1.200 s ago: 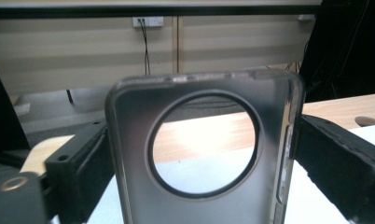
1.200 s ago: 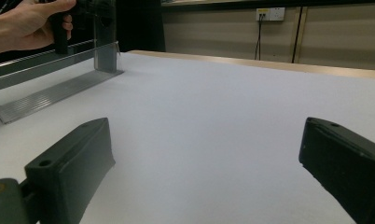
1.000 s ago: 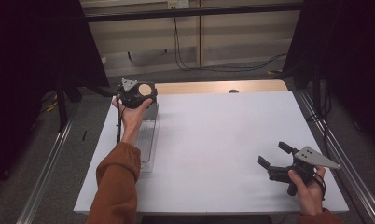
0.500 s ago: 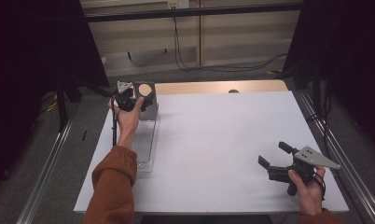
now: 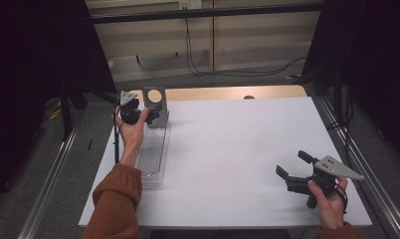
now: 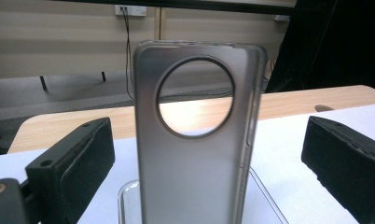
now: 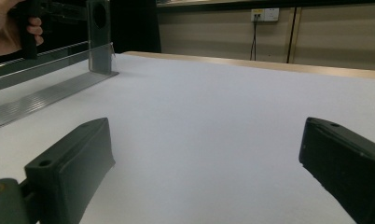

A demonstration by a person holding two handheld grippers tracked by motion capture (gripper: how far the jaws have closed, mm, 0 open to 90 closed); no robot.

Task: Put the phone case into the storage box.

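Observation:
A grey phone case [image 5: 155,113] with a round camera hole stands upright at the far end of a clear ribbed rack [image 5: 150,159] on the table's left side. My left gripper [image 5: 142,113] is just left of the case, open. In the left gripper view the case [image 6: 195,163] stands in the wide gap of the left gripper [image 6: 209,156], and neither jaw touches it. Over the white table near its front right corner, my right gripper [image 5: 292,164] is open and holds nothing. From the right gripper [image 7: 204,172] the case [image 7: 99,37] shows far off at the upper left.
A white mat [image 5: 238,149] covers the table, with a strip of bare wood [image 5: 228,93] along its far edge. Metal rails [image 5: 49,184] run along both sides. The rack [image 7: 45,95] lies along the left edge. Dark curtains and a wall with cables are behind.
The left gripper has drawn back to the left, off the phone case, which now stands alone in the rack. The right gripper has not moved.

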